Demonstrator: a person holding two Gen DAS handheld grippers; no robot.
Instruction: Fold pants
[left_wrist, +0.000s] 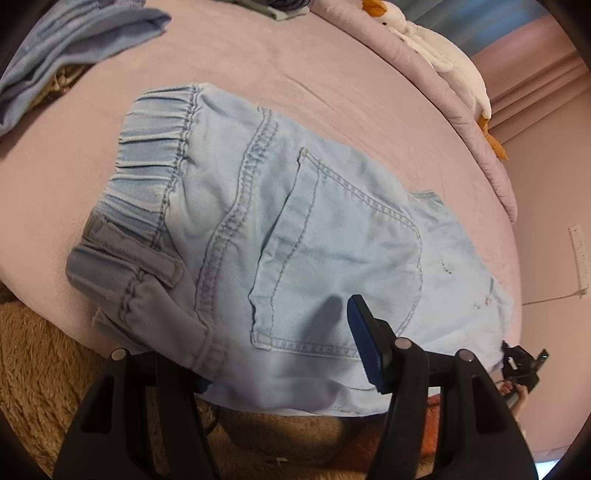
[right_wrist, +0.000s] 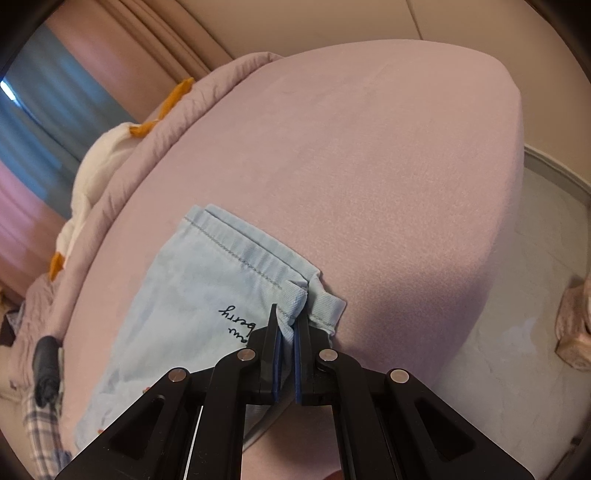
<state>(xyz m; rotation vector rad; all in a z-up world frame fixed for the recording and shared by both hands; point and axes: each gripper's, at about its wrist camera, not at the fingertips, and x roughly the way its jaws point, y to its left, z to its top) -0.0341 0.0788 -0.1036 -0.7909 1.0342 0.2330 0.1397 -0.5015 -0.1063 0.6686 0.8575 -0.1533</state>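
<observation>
Light blue denim pants (left_wrist: 288, 236) lie on the pink bed, elastic waistband to the left and back pocket up. My left gripper (left_wrist: 280, 354) is open at the pants' near edge: its right finger (left_wrist: 369, 350) rests on top of the fabric, and the left finger is hidden under the cloth. In the right wrist view the pants' hem end (right_wrist: 207, 280) lies on the bed. My right gripper (right_wrist: 288, 325) is shut on the hem's near corner, pinching the stacked layers. The right gripper also shows in the left wrist view (left_wrist: 521, 365).
Folded blue clothes (left_wrist: 66, 51) lie at the bed's far left. A white plush goose (left_wrist: 436, 48) and a bunched pink duvet (right_wrist: 122, 177) run along the far side. A beige shaggy rug (left_wrist: 37, 376) lies below the bed edge. A pale floor (right_wrist: 535, 295) lies right.
</observation>
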